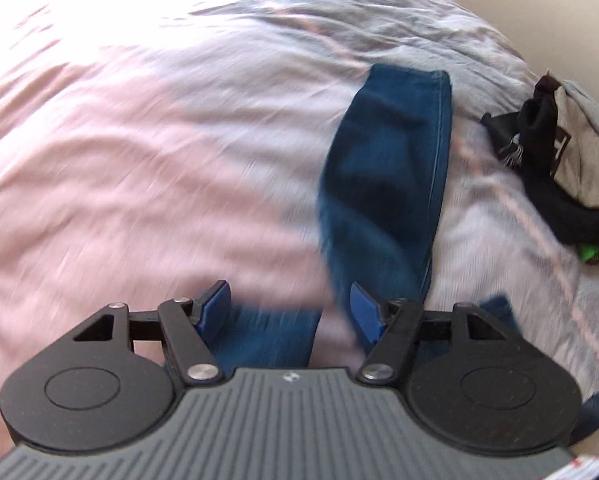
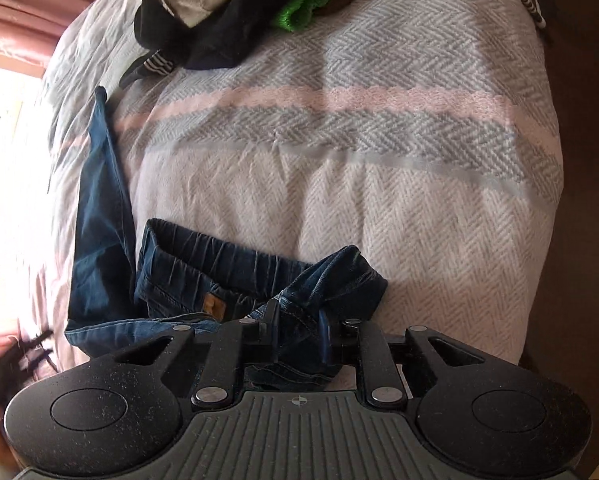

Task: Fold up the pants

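Right gripper (image 2: 299,334): jaws drawn close, pinching a bunched fold of the blue jeans (image 2: 203,280), denim wedged between the pads. Just beyond the jaws the elastic waistband (image 2: 219,248) lies gathered, a small tan patch (image 2: 213,304) showing on the denim. One leg runs away along the left side of the right wrist view, flat on the bed.

Left gripper (image 1: 291,308): jaws spread, blue pads apart, nothing clamped. Denim lies below and between them; contact cannot be told through the blur. A pant leg (image 1: 391,184) stretches away from the right pad toward its hem, flat on the bedcover.

Bedcover (image 2: 339,184): pale herringbone weave with grey bands and a pink stripe, wrinkled.

Pile of other clothes (image 2: 227,8) at the far side of the bed, well apart from the jeans: black, beige, bright green and striped pieces.
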Available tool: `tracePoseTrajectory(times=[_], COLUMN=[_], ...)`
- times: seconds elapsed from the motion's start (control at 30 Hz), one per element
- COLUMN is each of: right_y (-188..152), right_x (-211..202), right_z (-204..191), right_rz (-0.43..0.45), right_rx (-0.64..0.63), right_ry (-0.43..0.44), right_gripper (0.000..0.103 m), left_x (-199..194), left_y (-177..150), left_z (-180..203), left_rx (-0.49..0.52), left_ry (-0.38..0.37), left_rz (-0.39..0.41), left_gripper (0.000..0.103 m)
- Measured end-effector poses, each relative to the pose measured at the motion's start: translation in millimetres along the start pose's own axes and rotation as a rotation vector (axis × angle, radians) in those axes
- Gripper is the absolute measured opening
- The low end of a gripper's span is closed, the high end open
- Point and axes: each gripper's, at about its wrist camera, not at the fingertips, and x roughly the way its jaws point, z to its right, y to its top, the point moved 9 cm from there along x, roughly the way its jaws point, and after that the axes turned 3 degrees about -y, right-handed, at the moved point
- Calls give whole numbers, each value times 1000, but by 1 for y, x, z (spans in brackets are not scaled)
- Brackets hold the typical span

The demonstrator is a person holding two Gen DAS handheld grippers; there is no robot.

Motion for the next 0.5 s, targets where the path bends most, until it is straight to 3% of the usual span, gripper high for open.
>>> tracePoseTrajectory(times=[0.17,0.33,0.37,0.43,0.5], right_y=[-11,-20,-21,-21,-17], right_x=[-1,-1,0,2,1], right_z=[17,37,40,45,42], right_rz=[27,23,21,18,18], right_rx=[55,114,124,153,160], right_ry=[23,10,6,21,46], right_gripper=[15,16,16,16,16], left_x=[80,153,161,167,148], left_y=[80,98,94,85,82], left_z=[38,52,53,57,58], left_rx=[60,44,34,22,47], left_ry=[-79,-39,-29,-40,-23], left_rz=[-72,-142,-154,-156,-92], left_gripper=[65,63,57,1,0])
